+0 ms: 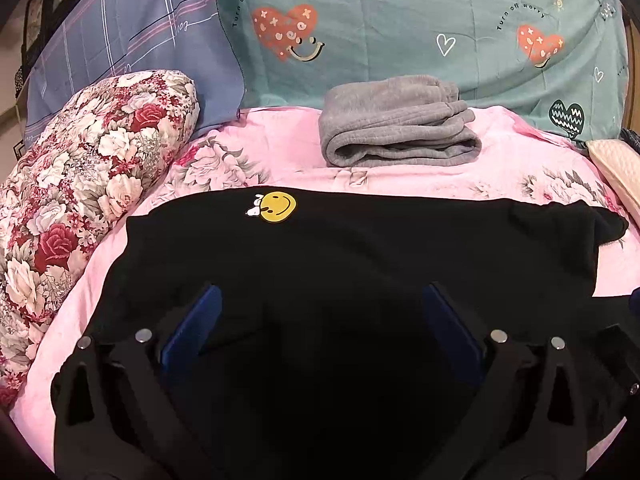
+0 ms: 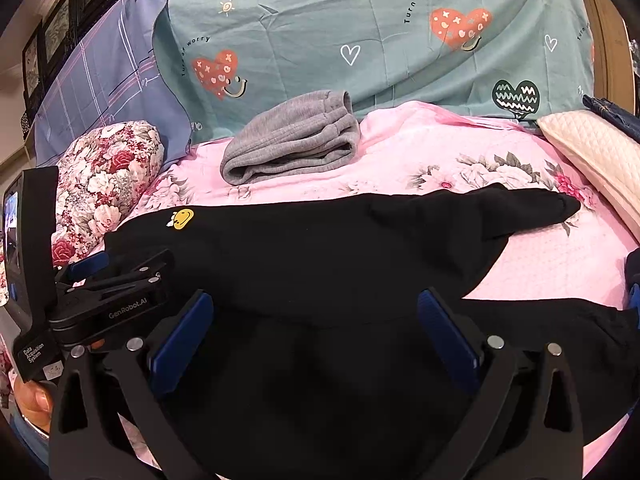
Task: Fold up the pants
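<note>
**Black pants spread on the bed, both grippers wide apart above them**

The black pants (image 1: pixel 360 248) lie flat across the pink floral bedspread (image 1: pixel 400 176), with a yellow smiley patch (image 1: pixel 278 207) near their far left edge. The left gripper (image 1: pixel 320 300) hangs over the near part of the pants, its blue pads (image 1: pixel 192 328) spread wide with nothing between them. The right gripper (image 2: pixel 316 308) is likewise spread over the dark cloth, holding nothing.

Behind the pants, well apart from them, folded grey pants (image 1: pixel 396 124) rest on the bedspread in front of a teal pillowcase (image 1: pixel 400 20) printed with hearts. A floral bolster (image 1: pixel 92 168) lies at the left.

Only the right wrist view shows the left gripper from outside (image 2: pixel 120 292), at the pants' left edge, with part of the hand (image 2: pixel 34 400) holding it. It also shows more of a cream quilted pillow (image 2: pixel 592 160) at the right and one pant leg tapering to a point near it.

The near edge of the pants is lost under both grippers, and black cloth against black gripper frames makes folds and contact hard to make out.
</note>
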Available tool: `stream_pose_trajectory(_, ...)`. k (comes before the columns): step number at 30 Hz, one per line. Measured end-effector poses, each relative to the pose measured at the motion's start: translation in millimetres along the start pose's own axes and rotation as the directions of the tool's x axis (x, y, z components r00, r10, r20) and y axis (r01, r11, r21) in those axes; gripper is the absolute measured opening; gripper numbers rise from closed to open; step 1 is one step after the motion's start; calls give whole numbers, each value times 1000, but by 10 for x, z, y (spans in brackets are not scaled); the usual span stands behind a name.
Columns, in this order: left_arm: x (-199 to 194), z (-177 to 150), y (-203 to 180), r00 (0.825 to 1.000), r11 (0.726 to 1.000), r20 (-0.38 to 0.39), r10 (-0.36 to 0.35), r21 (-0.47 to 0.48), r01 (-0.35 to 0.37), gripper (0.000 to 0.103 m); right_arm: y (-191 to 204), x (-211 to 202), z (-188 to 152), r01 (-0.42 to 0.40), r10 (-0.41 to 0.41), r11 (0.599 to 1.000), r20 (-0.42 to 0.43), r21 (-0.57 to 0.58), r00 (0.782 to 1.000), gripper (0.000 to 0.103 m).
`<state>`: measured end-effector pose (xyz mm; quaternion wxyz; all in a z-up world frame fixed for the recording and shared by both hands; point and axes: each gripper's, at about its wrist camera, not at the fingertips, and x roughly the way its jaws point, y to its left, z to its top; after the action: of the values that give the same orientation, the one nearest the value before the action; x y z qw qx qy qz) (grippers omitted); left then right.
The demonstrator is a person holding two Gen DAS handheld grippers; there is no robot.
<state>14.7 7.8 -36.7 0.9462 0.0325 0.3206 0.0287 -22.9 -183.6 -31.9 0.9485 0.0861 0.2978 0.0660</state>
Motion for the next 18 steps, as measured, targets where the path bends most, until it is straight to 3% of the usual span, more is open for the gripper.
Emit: stream_pose_trajectory(18,-5,4,7,1000,1000,6,-4,6,4,101,22,-3,-16,-26,26,1000,-6,1,1000,102)
